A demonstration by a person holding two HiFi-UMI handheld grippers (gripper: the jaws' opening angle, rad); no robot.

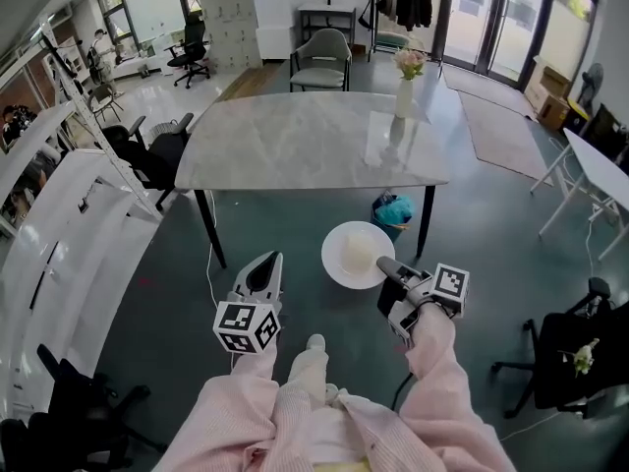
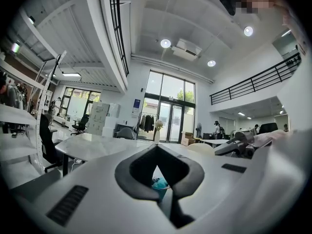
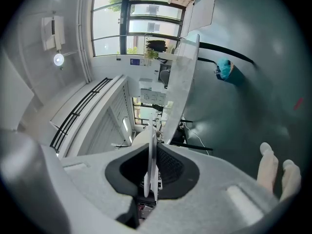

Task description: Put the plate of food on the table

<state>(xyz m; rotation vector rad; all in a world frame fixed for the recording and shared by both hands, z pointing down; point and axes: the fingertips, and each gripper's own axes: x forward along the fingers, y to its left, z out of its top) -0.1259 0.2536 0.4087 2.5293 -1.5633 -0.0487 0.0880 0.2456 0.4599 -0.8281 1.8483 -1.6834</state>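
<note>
The plate is white, the table grey-veined marble, the sleeves pink, the bin teal.

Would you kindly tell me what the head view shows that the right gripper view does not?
Only the head view: the food heaped on the plate seen from above, and the left gripper. Only the right gripper view: the plate's rim edge-on, pinched between the jaws of the right gripper. Both: the marble table and the blue bin under it.

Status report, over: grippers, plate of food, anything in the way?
Left gripper shut, empty. Right gripper shut on plate of food, short of the marble table. Only a flower vase stands there, far right corner.
</note>
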